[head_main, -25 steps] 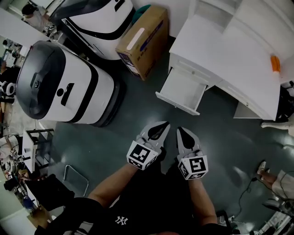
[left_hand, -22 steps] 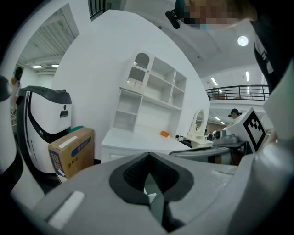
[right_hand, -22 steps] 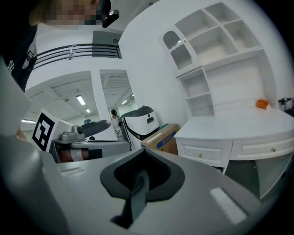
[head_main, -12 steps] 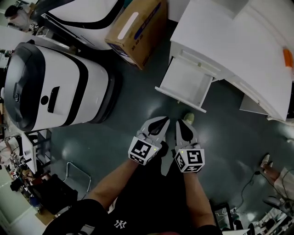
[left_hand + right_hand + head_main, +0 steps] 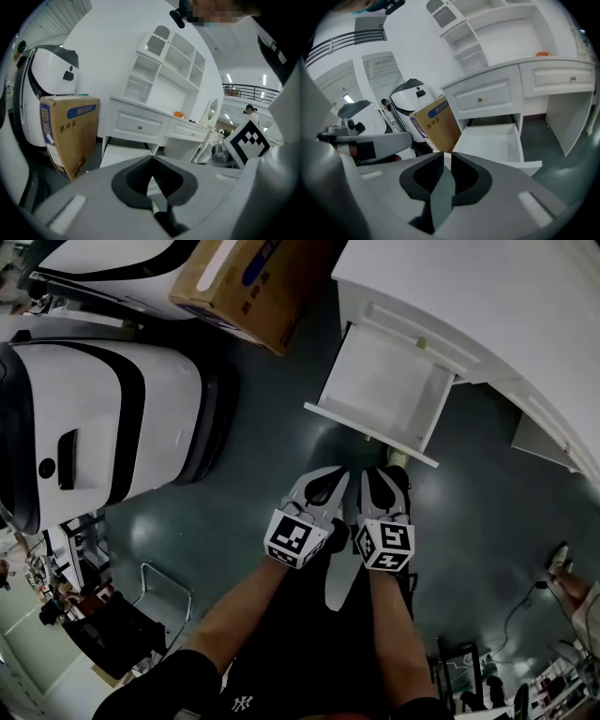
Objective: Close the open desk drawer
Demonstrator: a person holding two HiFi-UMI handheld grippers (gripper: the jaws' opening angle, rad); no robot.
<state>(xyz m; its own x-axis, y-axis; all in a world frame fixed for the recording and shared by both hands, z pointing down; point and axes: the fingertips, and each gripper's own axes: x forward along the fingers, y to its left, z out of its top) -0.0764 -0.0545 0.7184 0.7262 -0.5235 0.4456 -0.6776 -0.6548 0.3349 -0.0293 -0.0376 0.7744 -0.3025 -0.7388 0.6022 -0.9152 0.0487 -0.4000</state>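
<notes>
The white desk (image 5: 487,306) has one drawer (image 5: 389,390) pulled out, empty inside, its front panel (image 5: 370,435) facing me. My left gripper (image 5: 335,475) and right gripper (image 5: 373,474) hang side by side just short of that panel, both shut and holding nothing. In the left gripper view the drawer (image 5: 123,153) shows low under the desk (image 5: 140,124), beyond the closed jaws of the left gripper (image 5: 151,160). From the right gripper (image 5: 447,155) I look into the drawer (image 5: 492,143) straight ahead.
A cardboard box (image 5: 244,287) stands left of the desk, and a large white and black machine (image 5: 94,427) fills the left side. A metal frame (image 5: 161,592) lies on the dark floor. A small orange item (image 5: 543,54) sits on the desk top.
I have moved toward the desk: the drawer has grown larger and nearer, and both grippers, still shut and side by side, now sit just short of its front panel.
</notes>
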